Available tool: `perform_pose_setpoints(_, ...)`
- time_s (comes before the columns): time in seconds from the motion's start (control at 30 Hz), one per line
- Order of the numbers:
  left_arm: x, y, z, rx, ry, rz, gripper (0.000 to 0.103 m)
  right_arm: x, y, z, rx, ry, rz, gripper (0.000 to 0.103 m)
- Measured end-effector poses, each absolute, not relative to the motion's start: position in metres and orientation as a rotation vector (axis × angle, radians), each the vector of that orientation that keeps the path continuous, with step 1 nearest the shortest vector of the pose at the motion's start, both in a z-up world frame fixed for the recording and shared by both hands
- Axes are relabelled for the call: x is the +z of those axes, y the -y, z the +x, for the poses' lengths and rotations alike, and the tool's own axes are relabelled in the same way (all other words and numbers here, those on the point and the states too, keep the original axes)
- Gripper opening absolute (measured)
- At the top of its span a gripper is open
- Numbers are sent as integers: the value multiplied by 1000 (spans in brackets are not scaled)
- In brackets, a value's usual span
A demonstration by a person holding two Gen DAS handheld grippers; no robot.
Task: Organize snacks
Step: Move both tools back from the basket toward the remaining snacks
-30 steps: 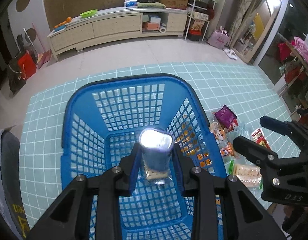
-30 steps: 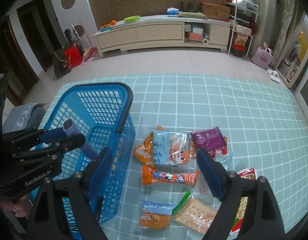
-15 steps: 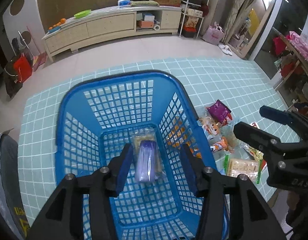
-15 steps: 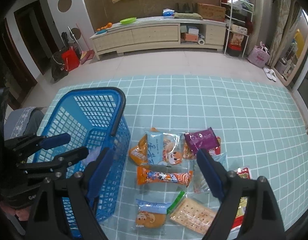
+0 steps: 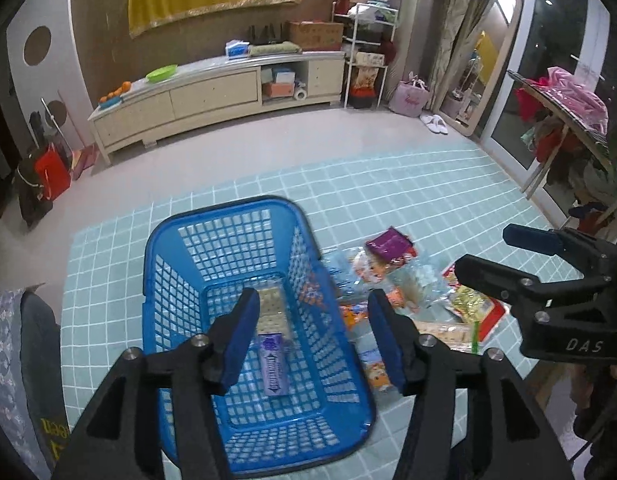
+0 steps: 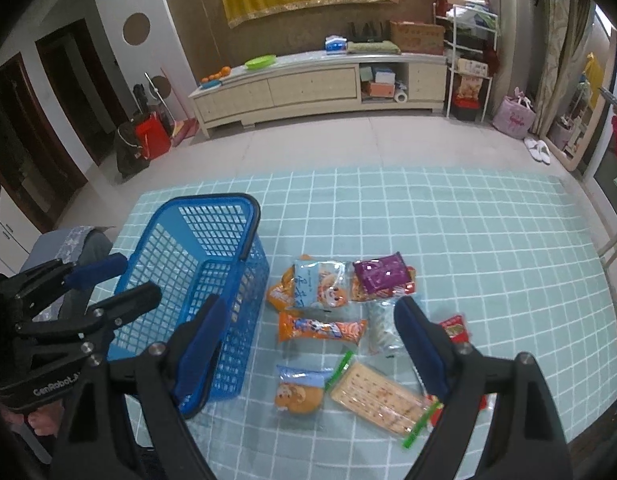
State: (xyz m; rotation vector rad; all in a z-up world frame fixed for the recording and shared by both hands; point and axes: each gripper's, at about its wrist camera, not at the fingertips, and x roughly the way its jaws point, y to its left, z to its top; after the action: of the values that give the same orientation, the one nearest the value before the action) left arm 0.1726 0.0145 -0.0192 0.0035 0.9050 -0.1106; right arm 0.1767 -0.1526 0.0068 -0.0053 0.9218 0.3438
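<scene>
A blue mesh basket (image 5: 180, 280) stands on the mat, and a cracker pack with a purple label (image 5: 273, 356) lies flat on its floor. Above the basket hangs my left gripper (image 5: 312, 298); its jaws are opening and nothing is between them. In the right wrist view the left gripper (image 6: 139, 276) shows beside the basket (image 6: 196, 248). My right gripper (image 6: 308, 306) stands open and empty above the loose snacks: a purple pack (image 6: 382, 276), a light blue cartoon pack (image 6: 318, 282), a long orange pack (image 6: 320, 328), a flat cracker pack (image 6: 378, 398) and a small cake pack (image 6: 298, 390).
Everything lies on a teal checked mat (image 6: 468, 240) on a pale floor. A long cream cabinet (image 6: 308, 84) runs along the far wall, with a white shelf rack (image 6: 468, 76) beside it. A clear pack (image 6: 380, 328) and a red pack (image 6: 454, 326) lie near the right fingers.
The left gripper let go of the cracker pack, which dropped flat onto the basket floor. Its jaws widened. Both grippers rose and drew back from the basket and snacks.
</scene>
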Motion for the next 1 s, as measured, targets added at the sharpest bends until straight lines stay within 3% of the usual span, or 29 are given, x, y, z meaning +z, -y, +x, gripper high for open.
perform_pose_setpoints(0.27, -8, 34, 165, -146, -896, 46, 64, 22, 197, 164, 301, -905, -3, 89)
perform_pose_setpoints(0.43, -15, 67, 174, -154, -907, 106, 77, 15, 223, 167, 251, -927, -4, 89)
perform_pose_setpoints(1.0, -79, 119, 250, -91, -1090, 71, 77, -44, 279, 211, 204, -1094, 43, 89)
